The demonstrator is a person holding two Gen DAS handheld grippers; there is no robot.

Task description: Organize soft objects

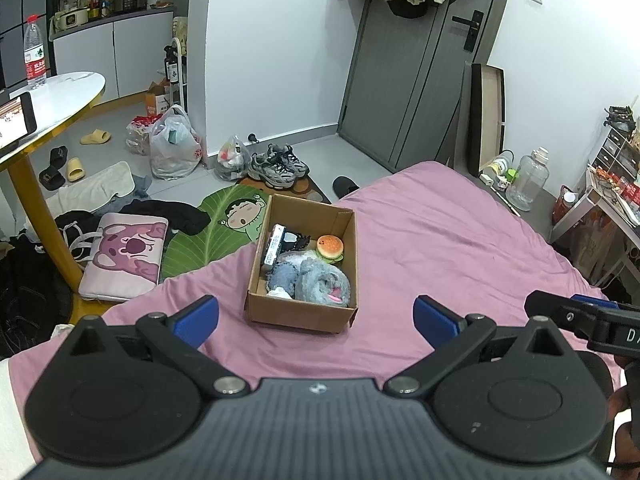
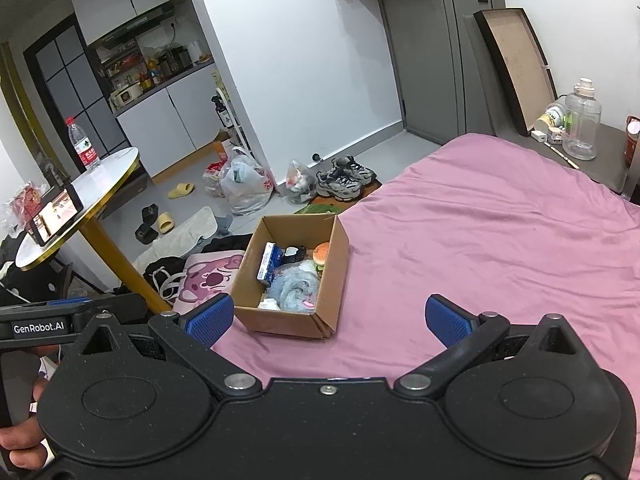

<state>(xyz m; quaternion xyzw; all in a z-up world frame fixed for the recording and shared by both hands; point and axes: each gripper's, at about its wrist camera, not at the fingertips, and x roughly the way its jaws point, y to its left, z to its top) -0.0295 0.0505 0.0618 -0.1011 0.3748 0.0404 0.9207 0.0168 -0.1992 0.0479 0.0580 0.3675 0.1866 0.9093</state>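
Note:
An open cardboard box (image 1: 298, 314) (image 2: 280, 322) stands on the pink bedsheet (image 1: 440, 240) (image 2: 480, 240) near the bed's left edge. Inside lie a fluffy blue-grey plush (image 1: 320, 282) (image 2: 294, 290), a burger toy (image 1: 330, 247) (image 2: 321, 254), a white and blue packet (image 1: 274, 248) (image 2: 267, 262), a black item and a small white cloth (image 1: 280, 293). My left gripper (image 1: 316, 320) hovers open just short of the box. My right gripper (image 2: 330, 318) is open too, close to the box's front right corner. Both are empty.
A round white table (image 1: 60, 92) (image 2: 100, 184) with a water bottle (image 1: 34, 54) and a phone stands left of the bed. Bags, slippers, sneakers (image 1: 278, 166), clothes and a pink pouch (image 1: 124, 256) litter the floor. The right gripper's body (image 1: 580, 316) shows at right.

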